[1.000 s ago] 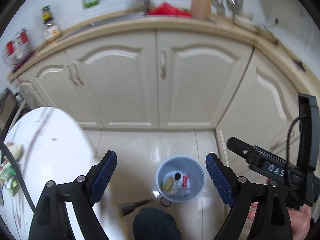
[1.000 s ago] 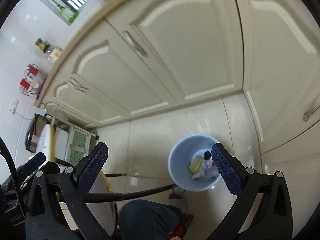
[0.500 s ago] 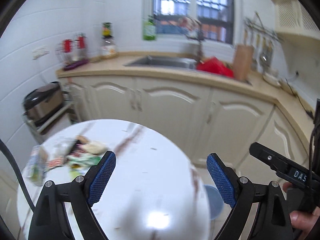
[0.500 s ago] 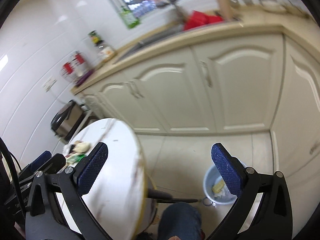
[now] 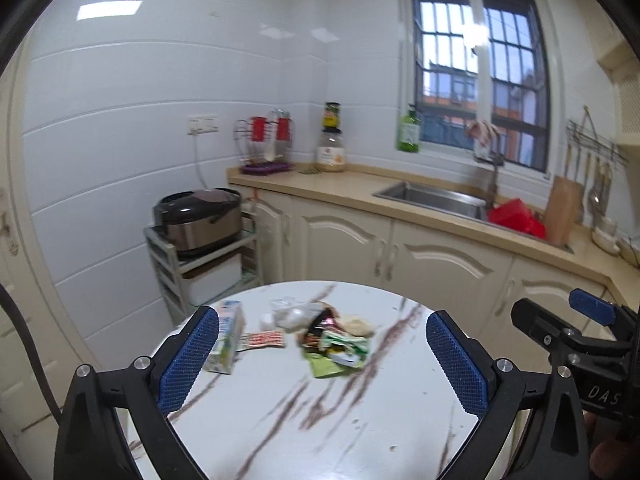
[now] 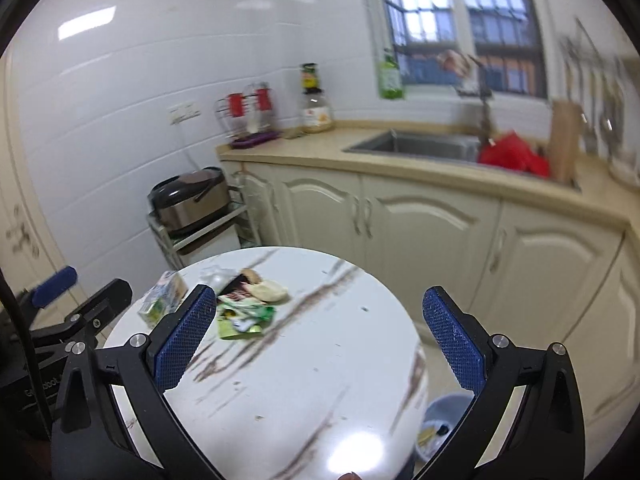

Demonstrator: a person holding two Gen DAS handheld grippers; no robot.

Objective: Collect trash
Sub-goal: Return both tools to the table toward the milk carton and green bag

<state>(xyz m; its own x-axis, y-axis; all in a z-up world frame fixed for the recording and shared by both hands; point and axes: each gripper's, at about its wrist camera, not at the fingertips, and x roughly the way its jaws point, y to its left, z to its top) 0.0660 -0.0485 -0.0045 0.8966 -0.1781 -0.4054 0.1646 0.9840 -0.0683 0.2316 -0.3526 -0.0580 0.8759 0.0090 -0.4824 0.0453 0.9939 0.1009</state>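
a tiled kitchen with cream cabinets, and a round marble surface (image 5: 320, 412) in front carrying the trash. going left to right on it: a small carton (image 5: 226, 338) near the left edge, a flat red-and-white wrapper (image 5: 264, 339) beside it, clear crumpled plastic (image 5: 290, 314) behind, then a heap of dark and green wrappers (image 5: 334, 346) with a pale lump on top. the bin (image 6: 442, 426) sits on the floor below the right edge. the left tongs (image 5: 322, 360) have just been opening and stand wide with nothing between them; the right tongs (image 6: 320, 338) are wide and empty too. best to come down low over one piece, pads straddling it, and pinch flat wrappers at a raised edge.
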